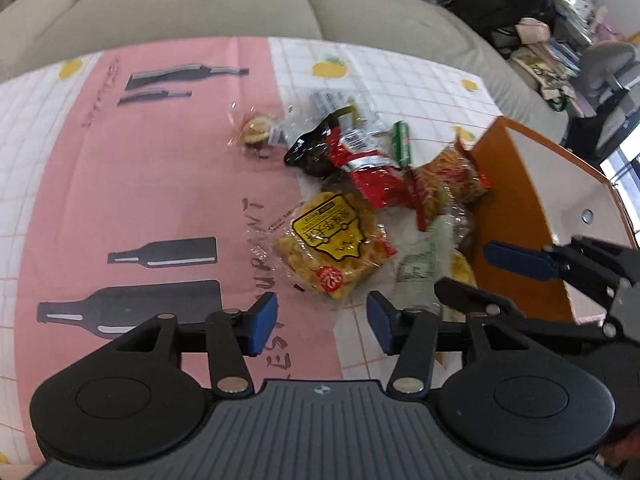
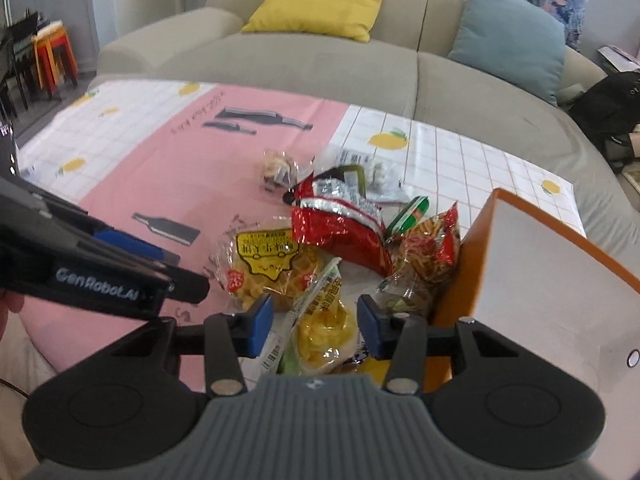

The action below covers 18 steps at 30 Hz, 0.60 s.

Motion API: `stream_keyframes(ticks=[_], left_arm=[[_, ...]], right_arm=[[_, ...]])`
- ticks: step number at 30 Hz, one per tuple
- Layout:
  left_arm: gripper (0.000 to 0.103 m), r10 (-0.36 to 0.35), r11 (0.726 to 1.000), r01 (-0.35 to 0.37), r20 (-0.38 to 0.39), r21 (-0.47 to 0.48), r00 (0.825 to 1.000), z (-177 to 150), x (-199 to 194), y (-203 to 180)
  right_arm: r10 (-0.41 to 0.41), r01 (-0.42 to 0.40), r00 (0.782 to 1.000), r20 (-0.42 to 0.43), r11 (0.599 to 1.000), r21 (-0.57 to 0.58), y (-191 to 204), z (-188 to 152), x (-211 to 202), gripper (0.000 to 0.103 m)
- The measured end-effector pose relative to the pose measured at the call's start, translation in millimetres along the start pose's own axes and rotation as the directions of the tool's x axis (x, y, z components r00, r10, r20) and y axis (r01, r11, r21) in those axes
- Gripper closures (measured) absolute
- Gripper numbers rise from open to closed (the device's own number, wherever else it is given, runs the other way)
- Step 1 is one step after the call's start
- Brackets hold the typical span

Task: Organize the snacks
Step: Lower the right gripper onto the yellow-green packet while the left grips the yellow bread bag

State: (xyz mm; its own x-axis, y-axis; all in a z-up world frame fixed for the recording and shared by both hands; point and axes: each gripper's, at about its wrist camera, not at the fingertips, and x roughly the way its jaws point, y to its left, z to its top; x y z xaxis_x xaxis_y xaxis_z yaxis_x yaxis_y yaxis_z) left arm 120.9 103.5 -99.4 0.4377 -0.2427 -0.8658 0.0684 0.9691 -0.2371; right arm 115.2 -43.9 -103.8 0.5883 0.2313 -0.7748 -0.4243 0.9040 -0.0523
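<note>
Barely beginning: hovering with left gripper (image 1: 322, 322) and right gripper (image 2: 314, 326) both apart, gripping nothing; lying loose just ahead on the table (image 1: 160, 184), snack packets (image 1: 340, 248); standing empty right of them, orange box (image 2: 560, 264).

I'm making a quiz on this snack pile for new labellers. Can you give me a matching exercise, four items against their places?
Things:
1. red foil bag
2. yellow-label snack pack
3. orange box
4. small clear-wrapped pastry

Places:
A. right of the pile
B. far side of the pile, on the pink cloth
C. middle of the pile
D. left edge of the pile, near side

Pairs: 1-C, 2-D, 3-A, 4-B
</note>
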Motion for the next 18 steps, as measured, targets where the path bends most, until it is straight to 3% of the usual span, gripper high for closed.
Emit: stream_keyframes(ticks=[2, 7, 18], left_arm=[[0.031, -0.018, 0.999, 0.018, 0.001, -0.036, 1.0, 2.9, 6.8, 2.7], [0.027, -0.022, 0.991, 0.019, -0.019, -0.136, 1.0, 12.4, 26.7, 13.2], [0.016, -0.015, 0.973, 0.001, -0.058, -0.23, 0.998, 19.3, 65.4, 19.4]], right_arm=[[-0.001, 0.001, 1.0, -0.018, 1.0, -0.005, -0.1, 0.3, 7.5, 0.057], [0.004, -0.005, 0.998, -0.055, 1.0, -0.013, -1.9, 0.5, 24.6, 0.057], [0.004, -0.005, 0.996, -0.09, 1.0, -0.009, -4.0, 3.7, 43.8, 0.049]])
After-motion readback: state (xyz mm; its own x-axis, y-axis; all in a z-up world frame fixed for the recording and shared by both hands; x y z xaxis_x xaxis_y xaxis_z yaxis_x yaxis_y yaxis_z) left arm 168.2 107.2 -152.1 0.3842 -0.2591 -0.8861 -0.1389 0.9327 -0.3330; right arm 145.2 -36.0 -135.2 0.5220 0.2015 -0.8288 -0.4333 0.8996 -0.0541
